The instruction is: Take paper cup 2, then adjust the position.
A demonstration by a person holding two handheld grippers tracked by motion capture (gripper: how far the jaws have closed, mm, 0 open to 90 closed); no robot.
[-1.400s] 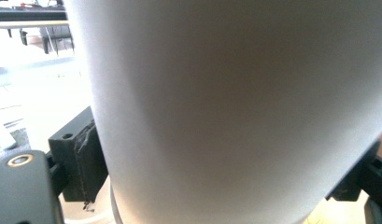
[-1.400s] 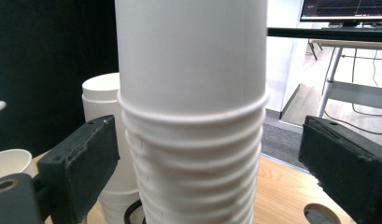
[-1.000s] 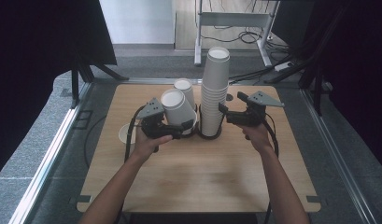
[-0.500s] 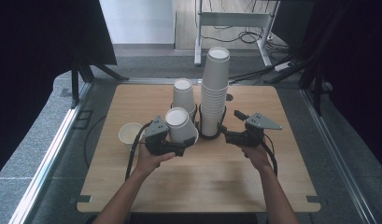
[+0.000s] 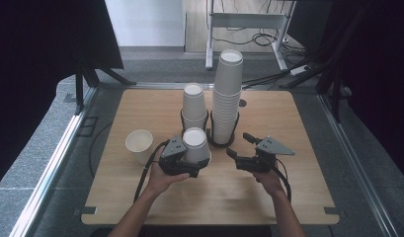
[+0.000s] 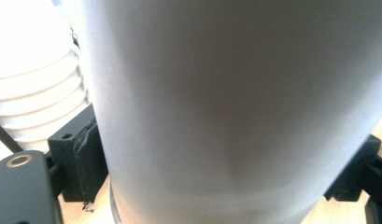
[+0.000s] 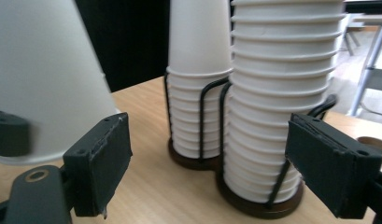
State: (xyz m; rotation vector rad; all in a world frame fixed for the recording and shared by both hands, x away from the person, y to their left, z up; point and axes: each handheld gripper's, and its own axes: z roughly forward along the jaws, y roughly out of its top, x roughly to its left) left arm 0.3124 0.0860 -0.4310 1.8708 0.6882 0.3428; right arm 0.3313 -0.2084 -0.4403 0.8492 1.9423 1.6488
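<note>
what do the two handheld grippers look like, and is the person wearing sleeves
Both the left gripper and the right gripper are matte black, with blocky rectangular jaw pads. Each carries a grey three-cornered plate on top and trails a black cable back along the forearm. The forearms are bare, with no sleeves in sight.

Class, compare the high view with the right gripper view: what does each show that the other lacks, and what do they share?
High view alone: the upright white paper cup standing by itself at the table's left, the person's forearms, and the left gripper clamped on an upside-down white paper cup.

Right gripper view alone: a close look between the right gripper's open black jaws, with nothing between them.

Both: the tall stack of white paper cups and the shorter stack, each in a black wire holder, on the wooden table.
</note>
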